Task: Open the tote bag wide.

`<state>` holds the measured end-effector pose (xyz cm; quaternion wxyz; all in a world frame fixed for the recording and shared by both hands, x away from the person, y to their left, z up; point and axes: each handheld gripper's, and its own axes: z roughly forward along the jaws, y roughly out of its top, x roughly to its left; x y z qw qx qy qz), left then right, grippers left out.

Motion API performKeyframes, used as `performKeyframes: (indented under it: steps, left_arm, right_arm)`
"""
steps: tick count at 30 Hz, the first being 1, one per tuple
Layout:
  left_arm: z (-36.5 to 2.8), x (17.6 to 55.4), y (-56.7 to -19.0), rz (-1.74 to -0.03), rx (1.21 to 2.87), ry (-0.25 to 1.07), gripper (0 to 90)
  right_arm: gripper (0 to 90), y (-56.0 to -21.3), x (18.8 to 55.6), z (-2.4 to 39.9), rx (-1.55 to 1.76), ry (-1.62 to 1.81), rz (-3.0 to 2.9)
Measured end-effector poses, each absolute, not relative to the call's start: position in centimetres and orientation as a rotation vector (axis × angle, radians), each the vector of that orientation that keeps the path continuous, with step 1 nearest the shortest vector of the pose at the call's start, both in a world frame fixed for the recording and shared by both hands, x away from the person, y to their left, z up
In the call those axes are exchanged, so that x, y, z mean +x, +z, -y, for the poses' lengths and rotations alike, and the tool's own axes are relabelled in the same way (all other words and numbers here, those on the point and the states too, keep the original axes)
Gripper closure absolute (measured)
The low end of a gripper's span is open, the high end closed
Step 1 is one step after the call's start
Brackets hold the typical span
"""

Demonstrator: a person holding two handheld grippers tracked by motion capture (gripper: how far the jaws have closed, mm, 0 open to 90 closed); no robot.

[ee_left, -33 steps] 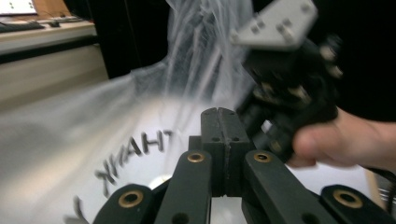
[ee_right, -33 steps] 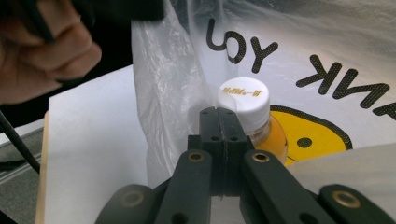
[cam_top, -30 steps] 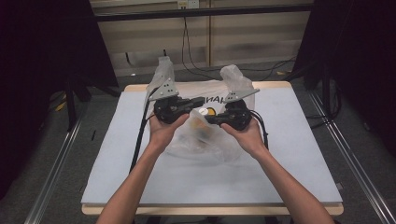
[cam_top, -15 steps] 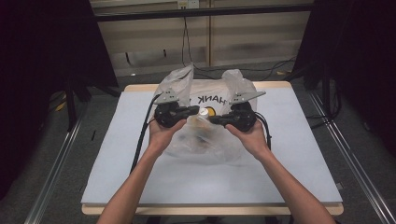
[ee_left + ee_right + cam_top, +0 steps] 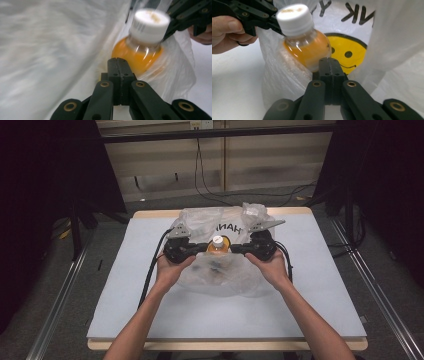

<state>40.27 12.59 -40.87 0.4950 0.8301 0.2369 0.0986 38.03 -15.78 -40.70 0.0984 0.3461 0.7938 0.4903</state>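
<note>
A thin, crinkled, translucent white plastic bag printed with black letters and a yellow smiley face (image 5: 235,227) is being held near the far edge of the pale blue worktop (image 5: 320,300). The left gripper (image 5: 117,65) and right gripper (image 5: 329,65) are each being kept fully closed, apparently pinching bag film on opposite sides; this is judged to be holding the mouth spread. A smooth, rounded clear bottle of orange liquid with a ribbed white cap (image 5: 218,245) is being supported between them, inside the bag opening, neck exposed.
</note>
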Motion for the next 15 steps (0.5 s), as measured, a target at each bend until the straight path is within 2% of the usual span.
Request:
performKeyframes:
  steps: [15]
  left_arm:
    - [-13.3, 40.9, -46.0, -0.661, 2.132, 0.197, 90.0]
  right_arm:
    - [90.0, -46.0, 38.3, 17.3, 1.125, 1.319, -2.461]
